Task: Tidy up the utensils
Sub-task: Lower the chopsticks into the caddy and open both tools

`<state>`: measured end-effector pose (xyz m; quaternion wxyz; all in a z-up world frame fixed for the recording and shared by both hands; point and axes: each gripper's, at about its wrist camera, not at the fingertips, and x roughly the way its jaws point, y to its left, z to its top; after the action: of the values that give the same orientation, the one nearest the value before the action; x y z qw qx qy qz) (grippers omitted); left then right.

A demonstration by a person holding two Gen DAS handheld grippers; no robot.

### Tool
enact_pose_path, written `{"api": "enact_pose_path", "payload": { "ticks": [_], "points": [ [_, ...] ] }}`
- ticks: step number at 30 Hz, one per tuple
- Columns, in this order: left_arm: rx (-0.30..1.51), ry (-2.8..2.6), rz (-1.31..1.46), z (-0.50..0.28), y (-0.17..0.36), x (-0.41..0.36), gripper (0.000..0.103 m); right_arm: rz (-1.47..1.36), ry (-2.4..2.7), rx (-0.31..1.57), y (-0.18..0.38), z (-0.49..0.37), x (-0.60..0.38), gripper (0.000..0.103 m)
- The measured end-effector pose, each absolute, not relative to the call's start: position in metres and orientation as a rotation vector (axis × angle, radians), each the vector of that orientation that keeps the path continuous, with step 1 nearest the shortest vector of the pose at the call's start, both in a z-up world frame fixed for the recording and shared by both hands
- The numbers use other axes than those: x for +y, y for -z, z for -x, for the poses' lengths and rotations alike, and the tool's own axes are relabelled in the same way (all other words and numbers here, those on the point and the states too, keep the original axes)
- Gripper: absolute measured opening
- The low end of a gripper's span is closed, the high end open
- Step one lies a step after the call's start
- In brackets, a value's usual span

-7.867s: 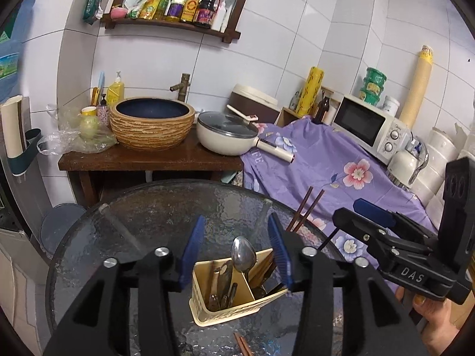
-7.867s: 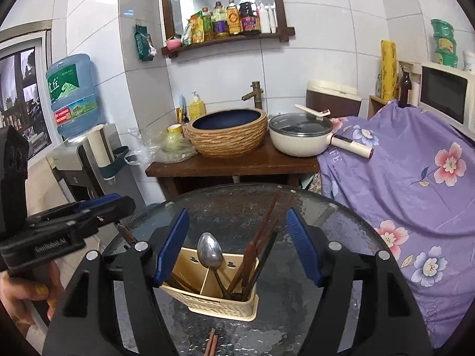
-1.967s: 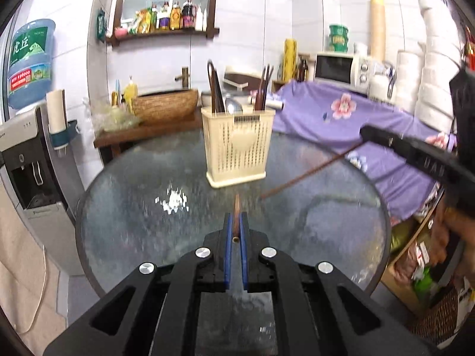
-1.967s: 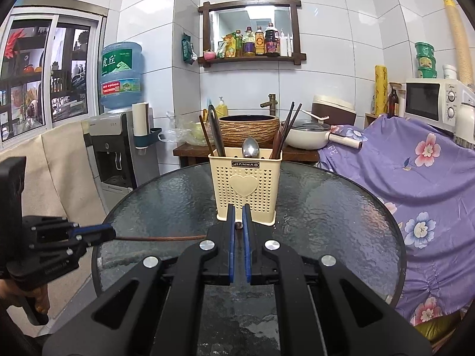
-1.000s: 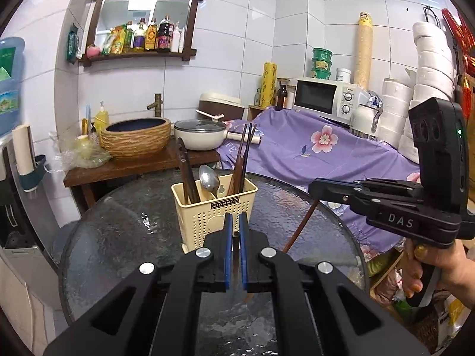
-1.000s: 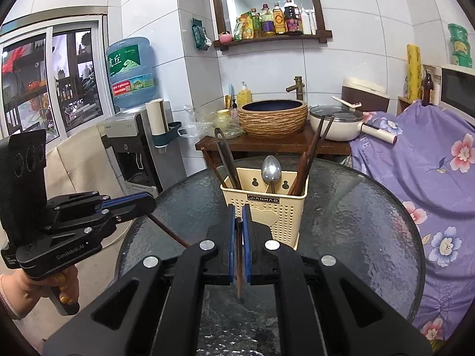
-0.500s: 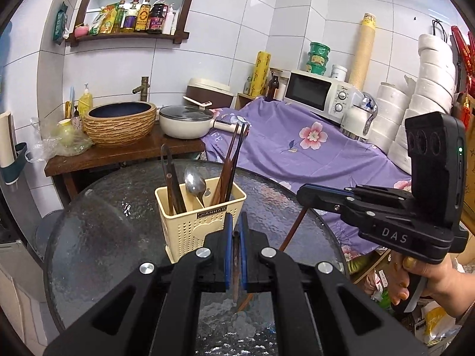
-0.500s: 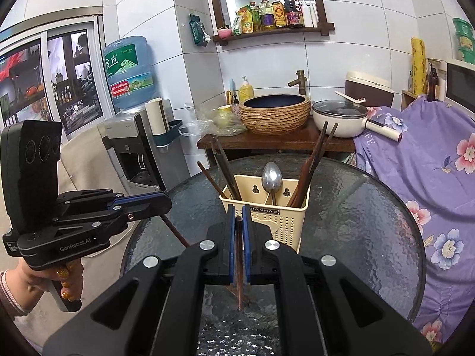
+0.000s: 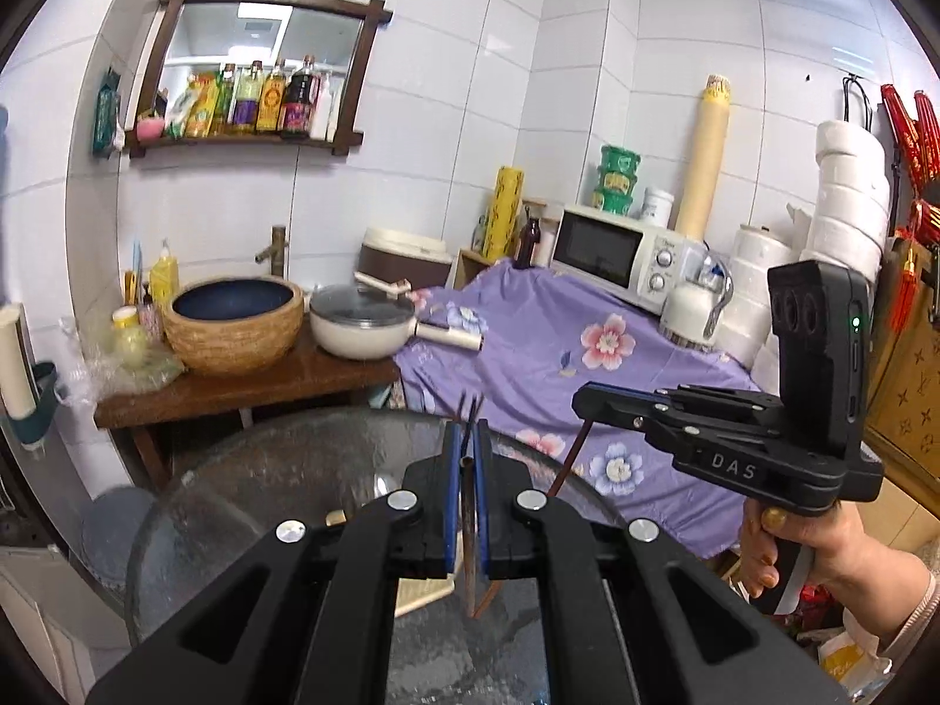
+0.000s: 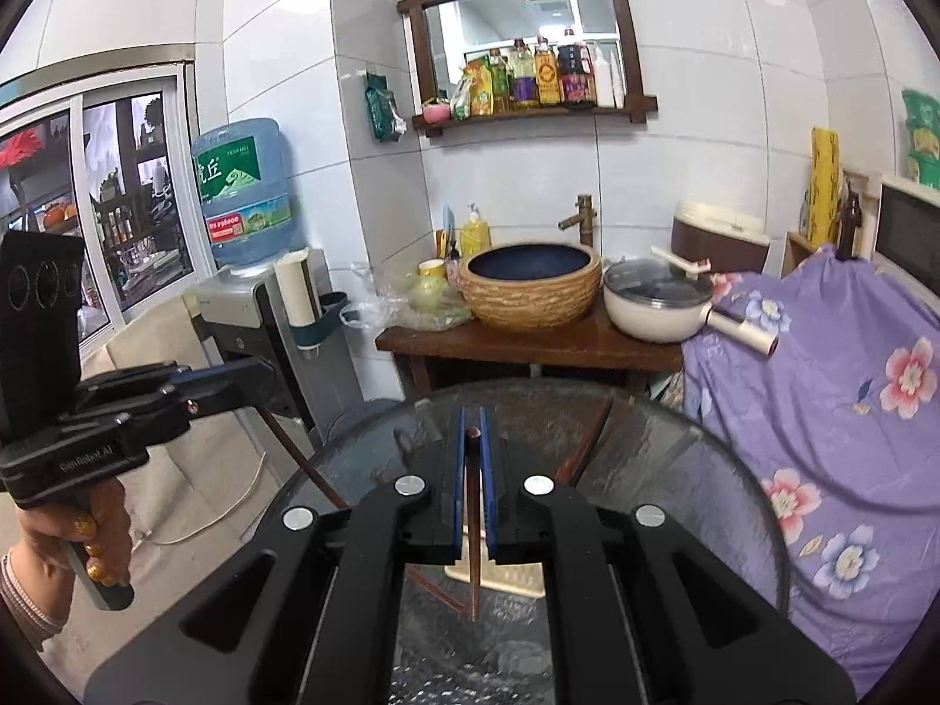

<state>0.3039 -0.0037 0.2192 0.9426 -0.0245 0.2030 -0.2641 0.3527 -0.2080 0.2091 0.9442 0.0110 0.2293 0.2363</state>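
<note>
light: even, bright indoor light is washing over the white wall tiles [image 9: 446, 135] | glare: ceiling lamps are reflecting in the mirror [image 10: 523, 12] | distortion: fisheye is bending the tile lines, black corners are vignetting | blur: slight softness is showing on near parts

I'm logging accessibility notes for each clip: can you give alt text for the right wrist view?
The right gripper, jaws shut on a brown chopstick, hangs over a round glass table. At left, a hand holds the left gripper, which grips another chopstick. A basin and pan sit behind.
</note>
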Motion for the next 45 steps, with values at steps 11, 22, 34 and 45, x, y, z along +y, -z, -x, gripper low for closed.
{"api": "enact_pose_path", "payload": {
  "ticks": [11, 22, 34, 45],
  "points": [
    [0.315, 0.426, -0.005, -0.337, -0.268, -0.013, 0.004, 0.016, -0.408, 0.385, -0.269, -0.392, -0.196, 0.005],
    [0.389, 0.363, 0.035, -0.387, -0.231, -0.012, 0.004, -0.04, -0.378, 0.449, -0.222, -0.434, -0.195, 0.005],
    [0.463, 0.33, 0.027, -0.404, -0.177, -0.017, 0.004, -0.042, -0.356, 0.528, -0.171, -0.453, -0.192, 0.005],
    [0.519, 0.323, 0.02, -0.409, -0.142, -0.02, 0.004, -0.058, -0.35, 0.574, -0.135, -0.46, -0.193, 0.005]
  ]
}}
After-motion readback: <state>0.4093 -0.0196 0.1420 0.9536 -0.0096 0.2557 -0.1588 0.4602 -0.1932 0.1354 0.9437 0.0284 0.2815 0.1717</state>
